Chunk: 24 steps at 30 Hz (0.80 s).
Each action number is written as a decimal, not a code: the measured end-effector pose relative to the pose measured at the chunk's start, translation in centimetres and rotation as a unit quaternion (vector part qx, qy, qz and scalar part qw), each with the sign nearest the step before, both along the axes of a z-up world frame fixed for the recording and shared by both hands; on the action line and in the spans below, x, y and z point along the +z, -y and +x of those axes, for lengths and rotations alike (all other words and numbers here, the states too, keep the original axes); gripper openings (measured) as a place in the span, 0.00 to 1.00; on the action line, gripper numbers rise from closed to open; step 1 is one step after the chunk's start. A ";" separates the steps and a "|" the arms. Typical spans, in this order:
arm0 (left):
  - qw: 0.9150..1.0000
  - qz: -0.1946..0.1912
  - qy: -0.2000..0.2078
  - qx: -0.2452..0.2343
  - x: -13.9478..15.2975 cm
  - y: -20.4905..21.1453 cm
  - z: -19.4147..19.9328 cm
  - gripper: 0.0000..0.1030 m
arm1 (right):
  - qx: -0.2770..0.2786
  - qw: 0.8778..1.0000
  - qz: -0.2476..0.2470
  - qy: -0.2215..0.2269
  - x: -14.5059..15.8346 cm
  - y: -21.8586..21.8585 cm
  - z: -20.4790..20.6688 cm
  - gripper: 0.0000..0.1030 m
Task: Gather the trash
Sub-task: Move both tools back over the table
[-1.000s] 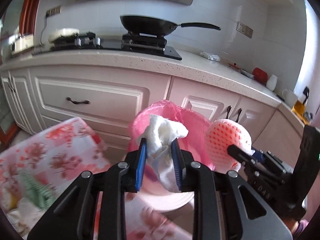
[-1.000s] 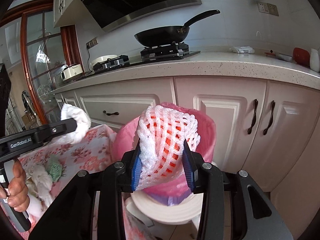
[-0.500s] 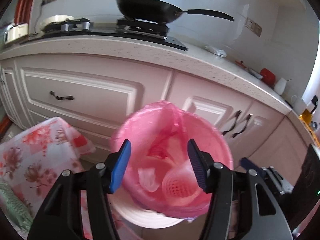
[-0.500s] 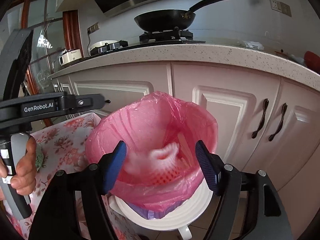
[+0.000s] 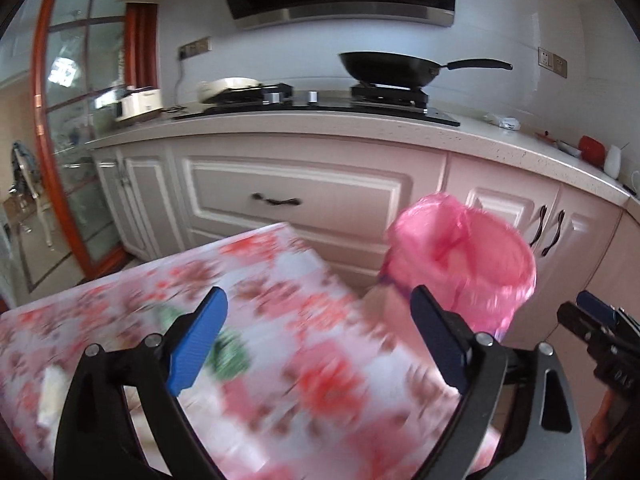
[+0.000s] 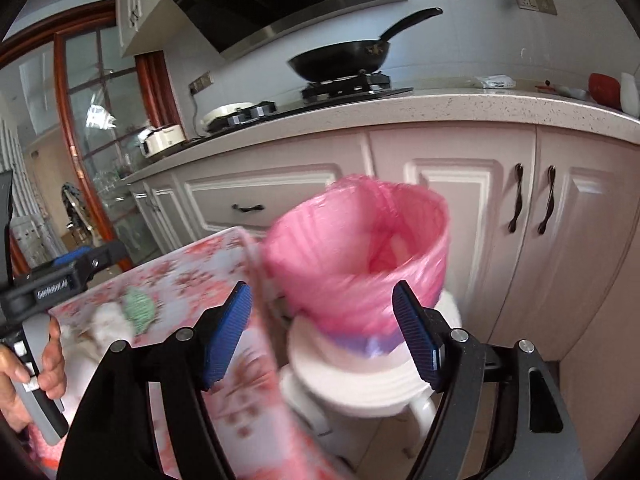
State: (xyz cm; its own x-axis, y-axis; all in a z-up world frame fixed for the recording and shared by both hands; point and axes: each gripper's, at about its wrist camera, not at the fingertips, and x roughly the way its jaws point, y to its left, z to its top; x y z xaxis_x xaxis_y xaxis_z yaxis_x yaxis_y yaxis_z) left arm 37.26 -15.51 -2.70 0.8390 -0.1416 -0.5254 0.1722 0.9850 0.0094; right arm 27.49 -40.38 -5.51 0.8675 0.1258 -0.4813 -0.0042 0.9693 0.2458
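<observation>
A white bin (image 6: 360,384) lined with a pink bag (image 5: 468,264) (image 6: 360,256) stands on the floor against the cabinets, beside a table with a floral cloth (image 5: 304,320) (image 6: 192,276). My left gripper (image 5: 316,296) (image 6: 68,276) hovers over the cloth, left of the bin, its jaws opening with nothing between them. My right gripper (image 6: 320,288) (image 5: 592,312) faces the bin from a little way back, jaws also opening and empty. On the cloth lie a green scrap (image 5: 230,350) (image 6: 138,306) and white crumpled paper (image 6: 110,324), both blurred.
Pink cabinet doors (image 6: 460,208) and a stone counter (image 5: 320,128) run behind the bin. A black wok (image 5: 388,70) sits on the hob. A wood-framed glass door (image 5: 68,152) is at far left. A person's hand (image 6: 16,380) grips the left tool's handle.
Both grippers opened over the bin: the white tissue and the foam net dropped into the pink bag. Both then drew back and swung left, the left one over the table.
</observation>
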 end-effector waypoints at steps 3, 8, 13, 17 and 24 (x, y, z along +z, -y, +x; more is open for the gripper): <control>1.000 0.000 -0.003 0.018 0.1 -3.7 -4.1 0.87 | 0.015 1.000 0.001 -0.003 0.0 -2.4 -2.0 0.68; 0.999 0.004 -0.003 0.049 -0.1 -9.3 -10.5 0.87 | 0.051 0.998 0.029 -0.023 -0.8 -6.7 -4.7 0.68; 0.995 0.004 -0.003 0.105 -1.1 -15.8 -17.3 0.87 | 0.106 0.994 0.013 -0.036 -1.0 -11.6 -7.0 0.68; 0.987 -0.011 -0.009 0.158 -2.6 -20.5 -21.7 0.87 | 0.152 0.988 -0.008 -0.040 -1.1 -15.6 -9.3 0.68; 0.976 -0.030 -0.034 0.212 -6.0 -25.5 -27.3 0.87 | 0.232 0.970 -0.034 -0.068 -2.4 -22.4 -12.2 0.68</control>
State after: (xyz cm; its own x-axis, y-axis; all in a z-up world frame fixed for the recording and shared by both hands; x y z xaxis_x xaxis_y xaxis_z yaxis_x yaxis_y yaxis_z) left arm 10.00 10.03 -8.70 0.7923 0.1782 -0.5835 -0.2530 0.9663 -0.0484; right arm 15.30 -18.02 -7.92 0.6527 0.4507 -0.6090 -0.4154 0.8851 0.2098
